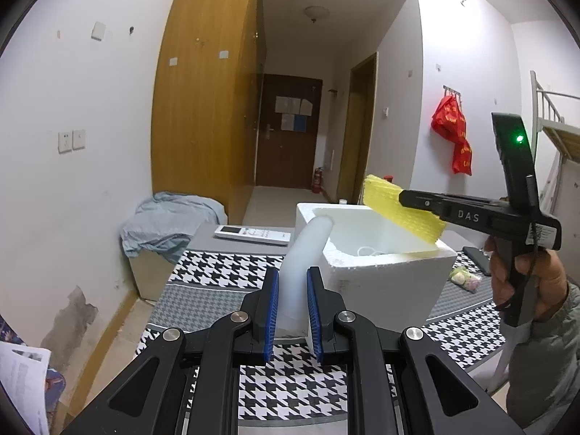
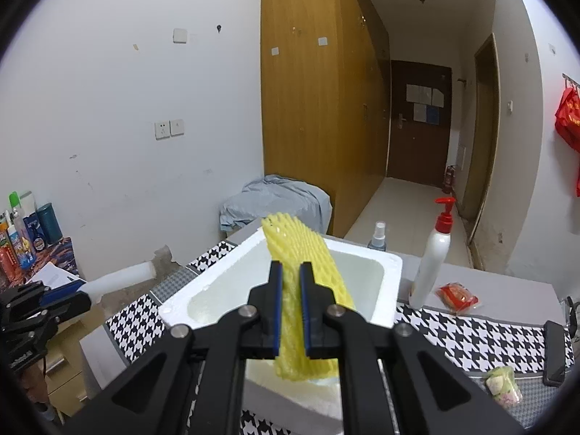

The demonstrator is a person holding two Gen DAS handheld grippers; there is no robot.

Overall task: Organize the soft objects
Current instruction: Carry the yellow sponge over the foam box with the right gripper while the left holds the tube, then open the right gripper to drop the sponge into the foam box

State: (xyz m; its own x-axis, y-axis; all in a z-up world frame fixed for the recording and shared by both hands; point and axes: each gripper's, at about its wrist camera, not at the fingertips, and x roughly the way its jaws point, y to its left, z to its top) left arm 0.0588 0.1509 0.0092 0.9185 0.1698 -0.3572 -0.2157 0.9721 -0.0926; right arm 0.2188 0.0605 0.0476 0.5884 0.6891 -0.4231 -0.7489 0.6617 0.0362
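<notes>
**Two foam pieces held at a white foam box**

A yellow foam net sleeve (image 2: pixel 301 290), centre frame, is pinched in the right gripper (image 2: pixel 290 311) above the open styrofoam box (image 2: pixel 393 272). The left gripper (image 1: pixel 293 311) clamps a white foam tube (image 1: pixel 301 257) beside the box on the houndstooth-covered counter (image 1: pixel 290 391).

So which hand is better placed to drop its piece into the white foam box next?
Right: its gripper holds the yellow foam net over the white foam box; the left's white foam tube is beside it.
</notes>
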